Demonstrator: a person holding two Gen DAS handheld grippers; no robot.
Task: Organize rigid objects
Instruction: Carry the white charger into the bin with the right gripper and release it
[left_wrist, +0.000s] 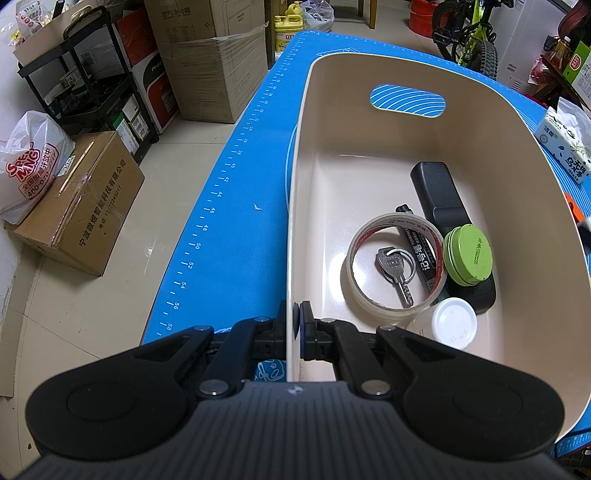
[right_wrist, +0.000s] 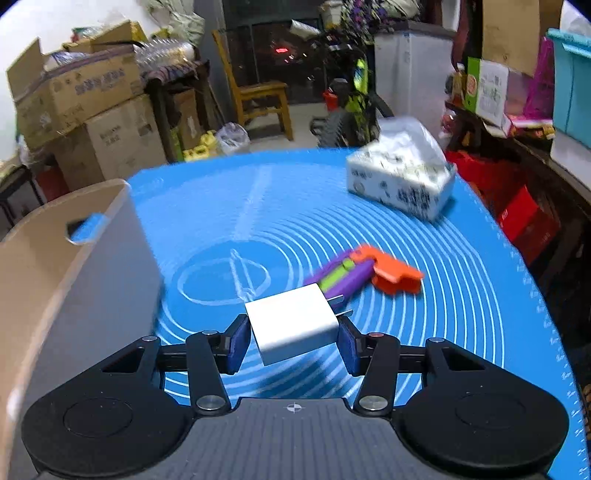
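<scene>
Cluttered storeroom, blue mat on the bench (right_wrist: 295, 206): charger heading for the bin.

Left claw (left_wrist: 293, 325) is clamping the beige bin (left_wrist: 480, 122) wall, steadying it; right claw (right_wrist: 293, 332) is pinching the white charger (right_wrist: 291, 328) between its pads, bin sitting off to its left. Gripped askew, the charger risks twisting free, or clipping the rim.

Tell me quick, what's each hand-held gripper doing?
Left hand-held gripper: closed on the side wall of the beige bin.
Right hand-held gripper: closed on the white charger, above the blue mat.
</scene>
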